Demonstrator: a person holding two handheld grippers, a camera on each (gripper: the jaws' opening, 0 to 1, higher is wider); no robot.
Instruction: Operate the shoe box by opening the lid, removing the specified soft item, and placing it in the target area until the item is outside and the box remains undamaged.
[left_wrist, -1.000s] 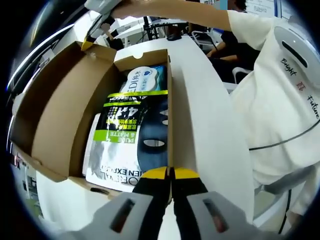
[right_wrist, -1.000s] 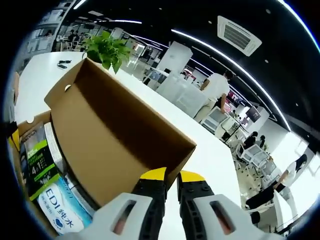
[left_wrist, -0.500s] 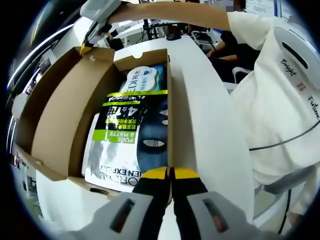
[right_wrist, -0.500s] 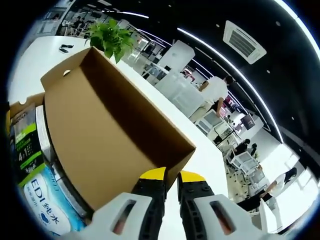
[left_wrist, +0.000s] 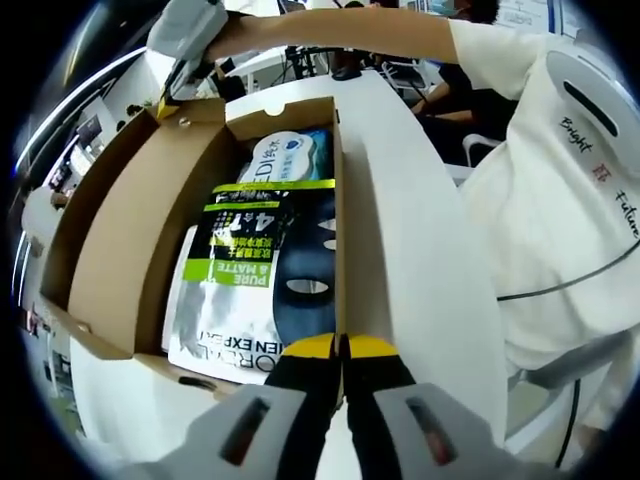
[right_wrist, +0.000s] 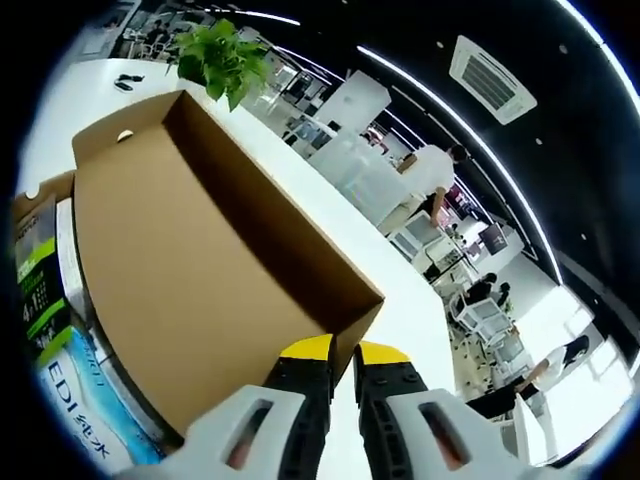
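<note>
In the left gripper view, the left gripper (left_wrist: 342, 350) has its yellow-tipped jaws pressed together on the near rim of the brown cardboard shoe box (left_wrist: 338, 225), which sits on a white table (left_wrist: 400, 240). Straight ahead at twelve o'clock, inside the box, lies a black, green and silver soft sachet (left_wrist: 255, 280), with a white-and-blue soft pack (left_wrist: 285, 160) beyond it. At eleven o'clock the right gripper (left_wrist: 185, 45) pinches the corner of the raised brown cardboard lid (left_wrist: 125, 235).

In the right gripper view, the right gripper (right_wrist: 340, 355) clamps the lid's edge (right_wrist: 180, 270), jaws nearly closed; the sachets (right_wrist: 40, 300) lie at nine o'clock.

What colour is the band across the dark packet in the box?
Lime green band on the black packet, clearest in the left gripper view.
</note>
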